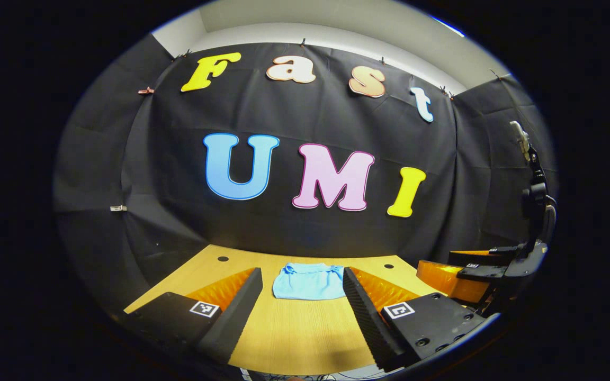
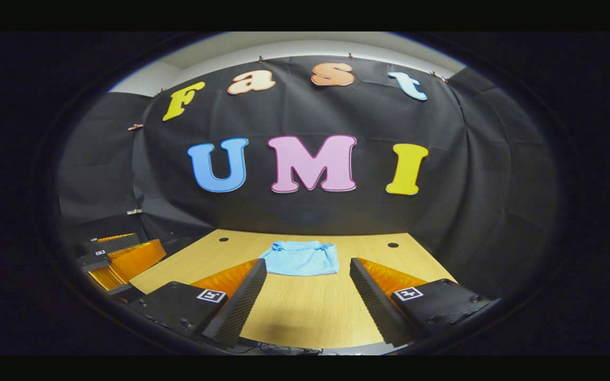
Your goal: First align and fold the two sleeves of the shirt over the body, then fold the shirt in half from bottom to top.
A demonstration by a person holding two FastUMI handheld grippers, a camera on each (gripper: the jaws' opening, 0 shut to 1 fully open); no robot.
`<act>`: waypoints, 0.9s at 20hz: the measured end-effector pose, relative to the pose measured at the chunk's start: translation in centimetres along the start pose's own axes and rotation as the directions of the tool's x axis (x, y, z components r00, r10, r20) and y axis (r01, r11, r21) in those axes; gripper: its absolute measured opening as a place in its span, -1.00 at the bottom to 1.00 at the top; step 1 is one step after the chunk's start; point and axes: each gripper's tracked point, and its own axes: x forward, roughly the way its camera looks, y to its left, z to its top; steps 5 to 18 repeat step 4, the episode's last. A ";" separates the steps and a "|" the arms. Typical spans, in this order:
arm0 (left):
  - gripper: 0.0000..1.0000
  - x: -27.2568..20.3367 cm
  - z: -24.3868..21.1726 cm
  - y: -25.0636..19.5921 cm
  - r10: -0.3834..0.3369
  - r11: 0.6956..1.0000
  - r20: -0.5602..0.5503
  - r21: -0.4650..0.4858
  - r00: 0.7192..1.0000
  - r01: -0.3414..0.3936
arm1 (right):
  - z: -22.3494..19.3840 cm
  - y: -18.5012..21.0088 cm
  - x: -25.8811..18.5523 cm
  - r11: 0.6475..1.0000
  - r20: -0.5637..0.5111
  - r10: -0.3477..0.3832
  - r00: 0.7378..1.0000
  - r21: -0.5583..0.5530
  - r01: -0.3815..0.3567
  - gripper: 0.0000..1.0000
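A: Light blue shirt [image 1: 308, 281] lying folded into a compact rectangle on the wooden table [image 1: 294, 333], toward the far edge, near the black cloth wall [image 1: 294, 121].

B: Same from the right gripper view: shirt [image 2: 299, 258] flat on the table [image 2: 305, 312], centred between two small dark holes in the tabletop.

A: Left gripper [image 1: 299, 309] spread wide, gripping nothing, held above the near part of the table, well short of the shirt.

B: Right gripper [image 2: 307, 299] likewise wide open and empty, apart from the shirt. Seen also at the right edge of the left gripper view.
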 end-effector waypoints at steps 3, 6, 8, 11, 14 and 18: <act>0.94 -0.6 0.1 0.7 0.004 1.000 0.004 0.005 1.000 -0.004 | 0.4 1.1 -0.4 0.999 0.016 0.020 1.000 0.027 -0.020 0.96; 0.94 -0.8 0.3 0.9 0.009 1.000 0.008 0.008 1.000 -0.009 | 0.4 1.4 -0.3 0.999 0.014 0.024 1.000 0.033 -0.024 0.96; 0.94 -0.8 0.3 0.9 0.009 1.000 0.008 0.008 1.000 -0.009 | 0.4 1.4 -0.3 0.999 0.014 0.024 1.000 0.033 -0.024 0.96; 0.94 -0.8 0.3 0.9 0.009 1.000 0.008 0.008 1.000 -0.009 | 0.4 1.4 -0.3 0.999 0.014 0.024 1.000 0.033 -0.024 0.96; 0.94 -0.8 0.3 0.9 0.009 1.000 0.008 0.008 1.000 -0.009 | 0.4 1.4 -0.3 0.999 0.014 0.024 1.000 0.033 -0.024 0.96; 0.94 -0.8 0.3 0.9 0.009 1.000 0.008 0.008 1.000 -0.009 | 0.4 1.4 -0.3 0.999 0.014 0.024 1.000 0.033 -0.024 0.96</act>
